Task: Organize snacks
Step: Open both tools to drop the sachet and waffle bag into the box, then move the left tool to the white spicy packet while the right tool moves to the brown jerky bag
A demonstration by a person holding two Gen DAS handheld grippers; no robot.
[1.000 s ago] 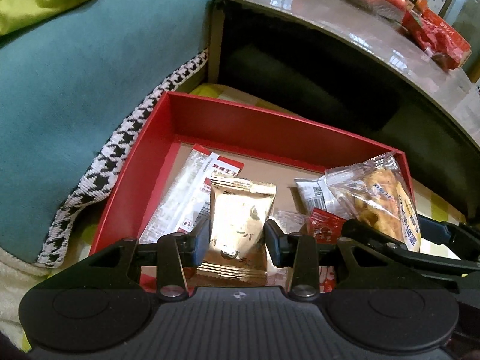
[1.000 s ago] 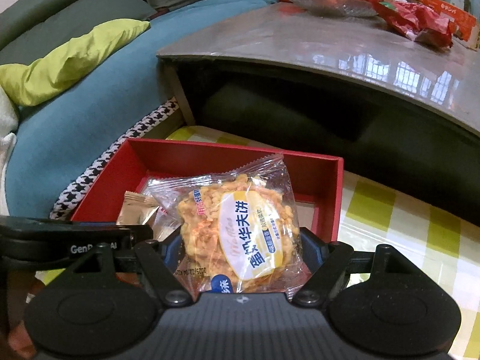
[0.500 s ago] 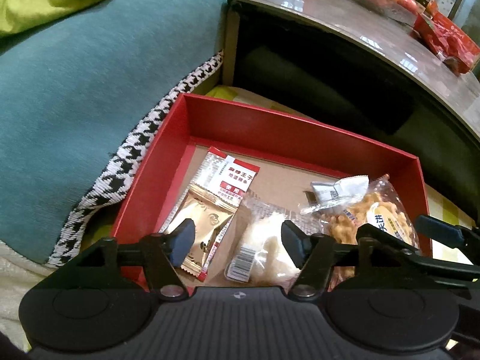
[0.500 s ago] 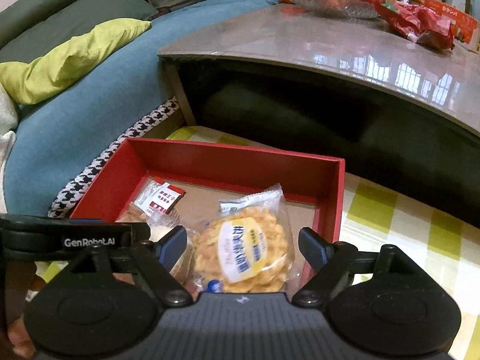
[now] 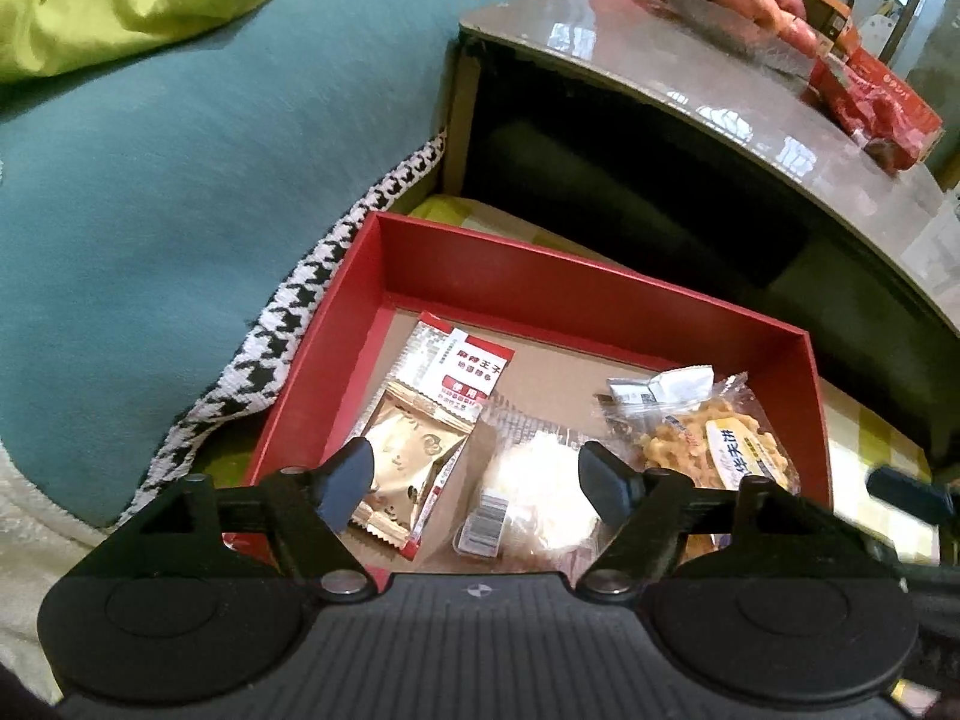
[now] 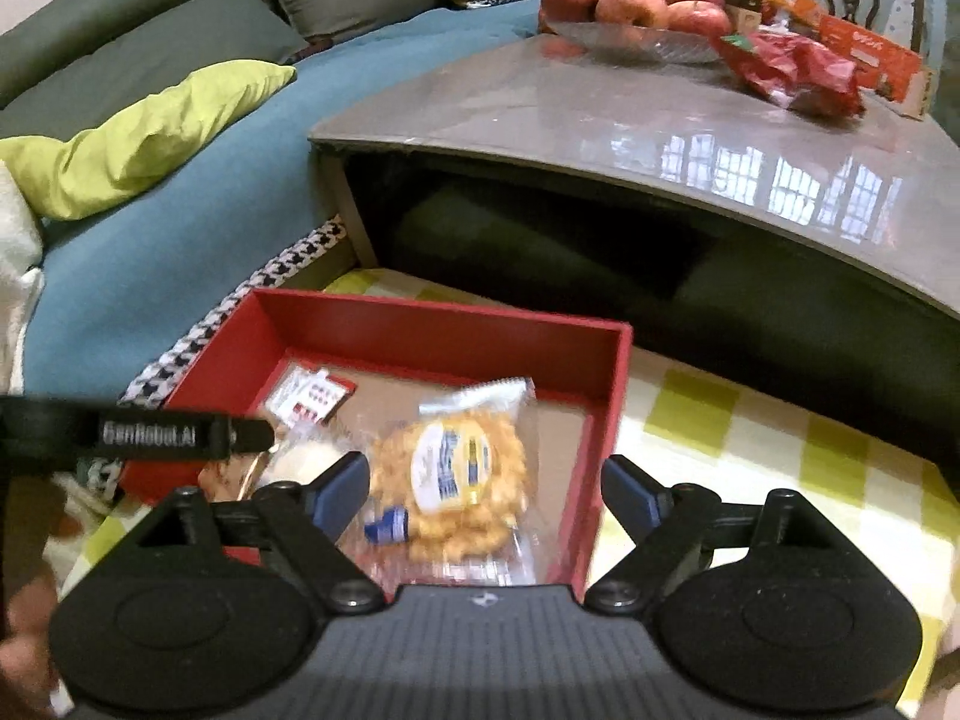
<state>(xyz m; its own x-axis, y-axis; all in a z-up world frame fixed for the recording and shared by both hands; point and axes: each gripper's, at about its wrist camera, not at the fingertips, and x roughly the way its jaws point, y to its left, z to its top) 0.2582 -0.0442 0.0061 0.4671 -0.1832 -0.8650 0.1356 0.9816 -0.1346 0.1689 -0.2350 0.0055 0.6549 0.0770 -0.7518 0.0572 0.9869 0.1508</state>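
A red box (image 5: pixel 540 276) lies on the checked cloth with several wrapped snacks in it. A gold packet (image 5: pixel 414 456) lies at its left over a red-and-white packet (image 5: pixel 462 366). A white round cake in clear wrap (image 5: pixel 540 492) is in the middle, and a yellow crispy cake packet (image 5: pixel 714 450) on the right. My left gripper (image 5: pixel 477 477) hovers over the near side, jaws opening, nothing between the pads. My right gripper (image 6: pixel 483 492) hangs above the crispy cake packet (image 6: pixel 456 468), jaws opening and clear of it. The box's right wall (image 6: pixel 600 420) runs under its right finger.
A low table with a glossy top (image 6: pixel 600 138) stands just behind the box and bears a bowl of apples (image 6: pixel 636 6) and red bags (image 6: pixel 792 72). A teal sofa (image 5: pixel 150 210) with a lime cushion (image 6: pixel 138 138) lies to the left. Yellow checked cloth (image 6: pixel 750 438) spreads to the right.
The left gripper let go of the gold packet, which now lies in the box. The right gripper released the crispy cake packet into the box and drew back. Both jaws widened.
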